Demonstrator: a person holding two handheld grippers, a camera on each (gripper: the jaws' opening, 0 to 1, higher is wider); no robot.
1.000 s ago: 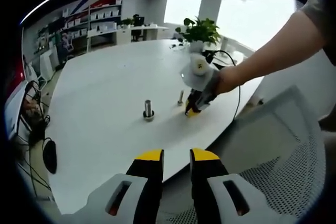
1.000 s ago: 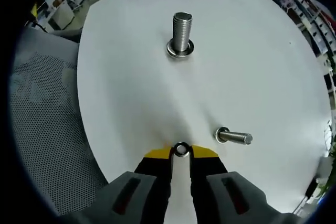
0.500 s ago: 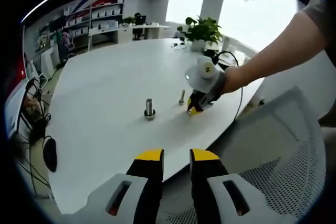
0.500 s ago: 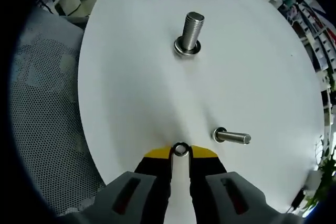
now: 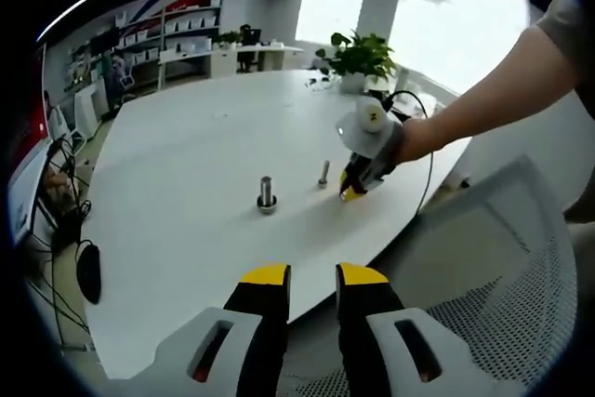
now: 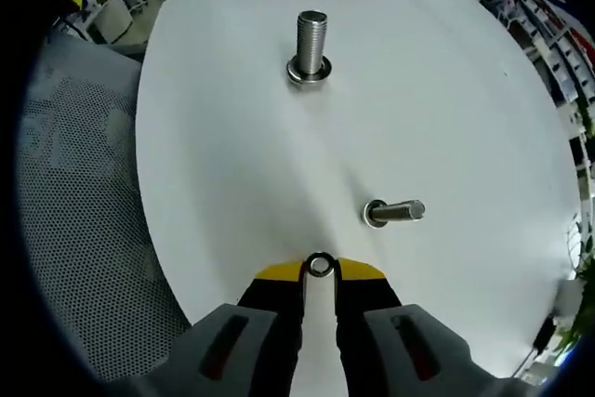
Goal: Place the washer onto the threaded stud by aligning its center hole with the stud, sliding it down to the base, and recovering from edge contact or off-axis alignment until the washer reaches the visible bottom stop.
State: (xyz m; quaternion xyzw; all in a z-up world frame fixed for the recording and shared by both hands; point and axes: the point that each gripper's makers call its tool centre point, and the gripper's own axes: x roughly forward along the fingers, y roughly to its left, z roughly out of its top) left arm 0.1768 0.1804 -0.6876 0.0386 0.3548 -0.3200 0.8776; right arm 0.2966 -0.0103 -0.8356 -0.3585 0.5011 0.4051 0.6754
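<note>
White and wide, one big table (image 5: 186, 165) takes up the middle of the left gripper view, with shelves at the upper left, a green plant (image 5: 357, 55) at the top, and a mesh chair (image 5: 493, 258) at the lower right. Two bolts stand out on the table. One is the threaded stud (image 6: 309, 47), which stands upright near the top middle of the right gripper view, with a ring around its foot. In the left gripper view it is the small post (image 5: 267, 194) near the middle of the picture. The second bolt (image 6: 392, 213) looks to lie on its side at the right of the middle in the right gripper view. There is one washer (image 6: 320, 266), a small metal ring, and it sits at the bottom middle, pinched between the yellow tips of the right gripper (image 6: 320, 270), low over the table's near edge, well apart from the stud. In the left gripper view that same gripper (image 5: 354, 188) is held by a person's hand at the right, close to the second bolt (image 5: 323, 174). The left gripper (image 5: 312, 276) hangs near the table's edge at the bottom, its two jaws a little apart with nothing between them.
</note>
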